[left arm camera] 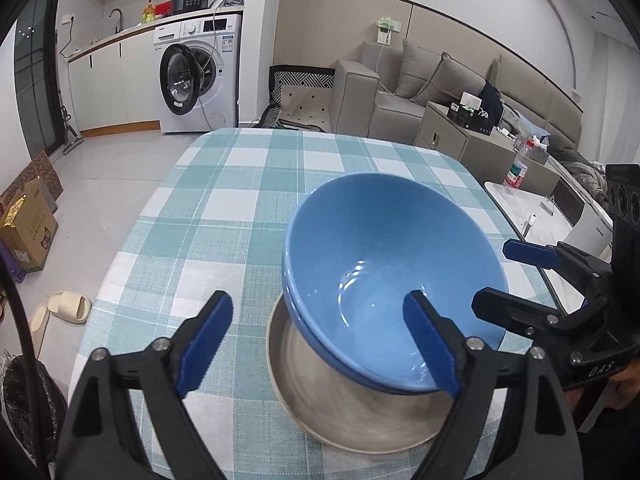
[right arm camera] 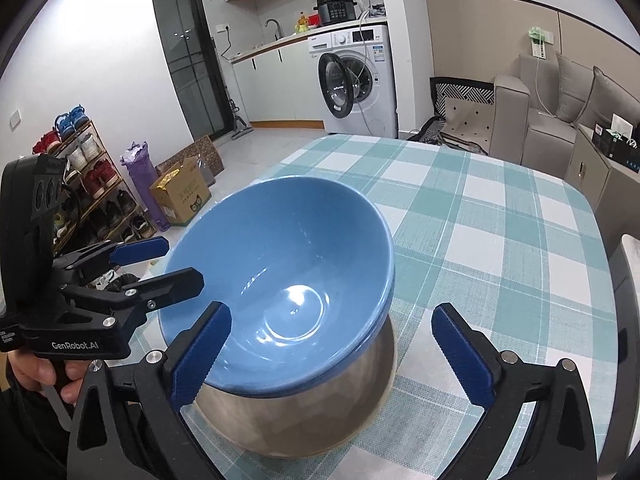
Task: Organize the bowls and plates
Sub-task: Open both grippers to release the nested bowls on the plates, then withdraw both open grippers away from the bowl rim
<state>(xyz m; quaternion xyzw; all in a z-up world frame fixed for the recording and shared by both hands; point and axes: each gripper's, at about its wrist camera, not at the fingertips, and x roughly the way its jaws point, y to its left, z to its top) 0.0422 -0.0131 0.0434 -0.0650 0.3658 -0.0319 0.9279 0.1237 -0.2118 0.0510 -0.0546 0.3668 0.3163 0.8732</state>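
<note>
Two nested blue bowls (left arm camera: 380, 248) (right arm camera: 280, 248) sit tilted on a beige plate (left arm camera: 340, 408) (right arm camera: 304, 428) near the front of the checked table (left arm camera: 240, 184) (right arm camera: 500, 240). My left gripper (left arm camera: 316, 304) (right arm camera: 180, 260) is open. It straddles the bowls' left rim with one finger over the inside and one outside, and its pads are clear of the rim. My right gripper (right arm camera: 332, 312) (left arm camera: 496, 274) is open wide at the bowls' right rim, one finger over the bowl and the other above the cloth. Neither holds anything.
A white side table carrying a plastic bottle (left arm camera: 518, 166) stands to the right of the checked table. A cardboard box (left arm camera: 28, 232), slippers (left arm camera: 68, 306) and a shoe rack (right arm camera: 92, 176) are on the floor to the left. A hand (right arm camera: 36, 372) grips the left tool's handle.
</note>
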